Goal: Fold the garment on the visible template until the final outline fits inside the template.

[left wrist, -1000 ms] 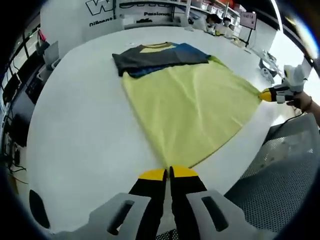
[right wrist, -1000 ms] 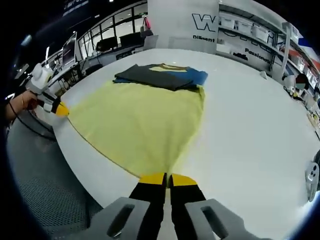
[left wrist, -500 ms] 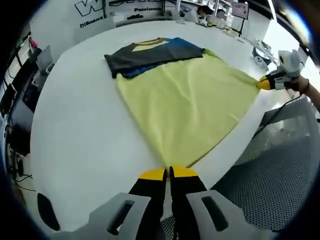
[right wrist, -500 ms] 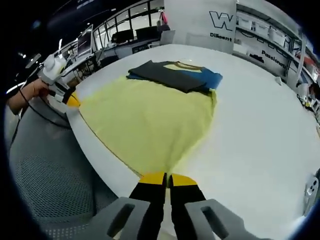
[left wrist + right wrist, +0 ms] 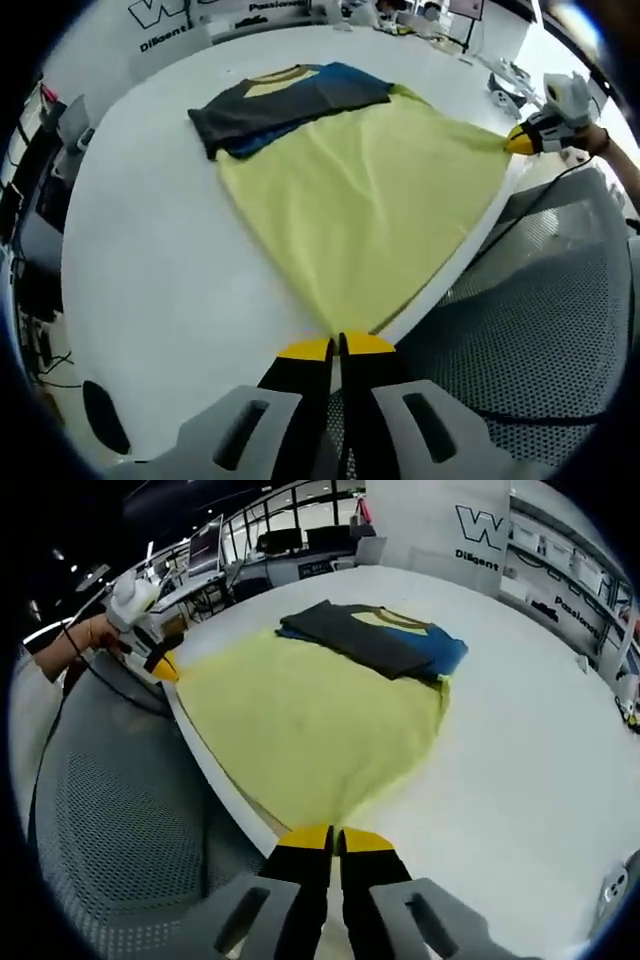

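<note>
Both grippers clamped on the garment's (image 5: 365, 205) hem | left gripper (image 5: 336, 347), right gripper (image 5: 333, 839) | cloth fans out ahead of jaws across table (image 5: 150, 270)

Lab: monitors (image 5: 205, 545), shelving (image 5: 590, 575), branded wall (image 5: 480, 525)

left gripper (image 5: 335, 348): black jaws, yellow tips, grey body | right gripper (image 5: 334, 840): same
</note>
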A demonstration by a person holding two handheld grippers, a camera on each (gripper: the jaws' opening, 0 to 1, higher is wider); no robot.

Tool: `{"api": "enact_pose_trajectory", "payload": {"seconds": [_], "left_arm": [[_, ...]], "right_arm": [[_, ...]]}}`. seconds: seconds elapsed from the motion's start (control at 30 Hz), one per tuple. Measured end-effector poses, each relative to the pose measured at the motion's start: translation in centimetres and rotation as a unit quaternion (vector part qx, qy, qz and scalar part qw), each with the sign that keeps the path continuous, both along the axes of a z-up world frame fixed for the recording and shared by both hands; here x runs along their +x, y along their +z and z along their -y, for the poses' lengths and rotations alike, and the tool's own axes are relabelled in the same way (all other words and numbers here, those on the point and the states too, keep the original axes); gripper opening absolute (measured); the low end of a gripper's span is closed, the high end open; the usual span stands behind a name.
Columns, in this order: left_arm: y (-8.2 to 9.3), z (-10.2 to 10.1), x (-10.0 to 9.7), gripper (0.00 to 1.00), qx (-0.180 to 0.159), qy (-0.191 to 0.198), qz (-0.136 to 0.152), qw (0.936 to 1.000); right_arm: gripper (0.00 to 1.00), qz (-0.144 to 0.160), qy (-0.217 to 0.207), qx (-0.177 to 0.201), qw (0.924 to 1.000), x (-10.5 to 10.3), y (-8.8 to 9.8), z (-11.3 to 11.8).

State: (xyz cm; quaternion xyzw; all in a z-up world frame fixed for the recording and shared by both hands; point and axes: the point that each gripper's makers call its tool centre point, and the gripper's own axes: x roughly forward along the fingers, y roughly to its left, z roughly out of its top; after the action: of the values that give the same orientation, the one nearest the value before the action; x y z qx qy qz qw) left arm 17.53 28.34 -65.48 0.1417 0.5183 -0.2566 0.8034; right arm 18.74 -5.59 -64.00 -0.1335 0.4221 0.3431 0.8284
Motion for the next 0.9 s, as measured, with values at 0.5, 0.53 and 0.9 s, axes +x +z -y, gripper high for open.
{"api": "enact_pose_trajectory", "payload": {"seconds": [0.5,0.53,0.9], "left_arm": [[1.3,-0.6,0.7,0.06,-0.015,0.028,0.010,0.9994],[1.4,-0.6,0.7,0.06,-0.016,0.028,0.010,0.9994],[3.5,-0.9,2.5,0.06,-0.035,0.054,0.042,0.9971]], "right_arm": [[0.00,0.012,-0.006,0.005,0.9999,0.7,1.2,0.1],[0.00,0.013,-0.006,0.005,0.9999,0.8,1.2,0.1],[0.00,0.039,-0.016,0.014,0.9990,2.0,3.0,0.2]]}}
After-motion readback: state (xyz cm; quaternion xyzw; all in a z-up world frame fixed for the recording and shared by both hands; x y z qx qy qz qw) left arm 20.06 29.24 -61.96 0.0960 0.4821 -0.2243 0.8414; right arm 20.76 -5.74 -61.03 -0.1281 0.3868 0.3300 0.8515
